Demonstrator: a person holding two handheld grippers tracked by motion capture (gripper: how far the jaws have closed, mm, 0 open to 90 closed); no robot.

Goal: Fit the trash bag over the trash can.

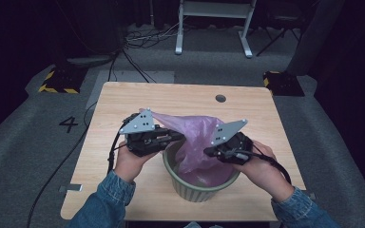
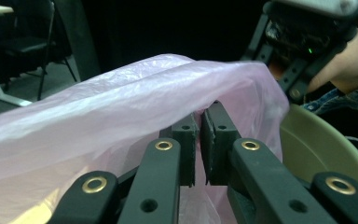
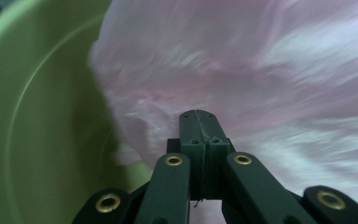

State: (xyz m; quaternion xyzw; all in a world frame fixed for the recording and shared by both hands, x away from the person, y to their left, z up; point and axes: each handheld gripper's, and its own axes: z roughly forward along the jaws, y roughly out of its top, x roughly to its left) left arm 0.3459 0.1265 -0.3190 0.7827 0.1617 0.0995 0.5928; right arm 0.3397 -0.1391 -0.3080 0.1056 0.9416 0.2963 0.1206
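A pale green bucket (image 1: 190, 194) stands near the front edge of the wooden table (image 1: 123, 99). A thin pink plastic bag (image 1: 195, 135) hangs partly inside it and billows up and to the left above the rim. From the left, my left gripper (image 1: 180, 137) holds the bag's upper edge. In the left gripper view its jaws (image 2: 200, 117) are shut on the pink film (image 2: 121, 102), with the bucket rim (image 2: 317, 144) at right. My right gripper (image 1: 208, 152) reaches in over the rim from the right. Its jaws (image 3: 198, 114) are shut with the bag (image 3: 261, 60) pinched at their tips, the bucket wall (image 3: 37, 116) to the left.
A round cable hole (image 1: 220, 98) sits at the table's far edge. Beyond the table are a white desk frame (image 1: 178, 33), floor cables (image 1: 138, 66) and two yellow-and-black blocks (image 1: 59, 80) (image 1: 283, 83). The floor at left is marked "4" (image 1: 68, 124).
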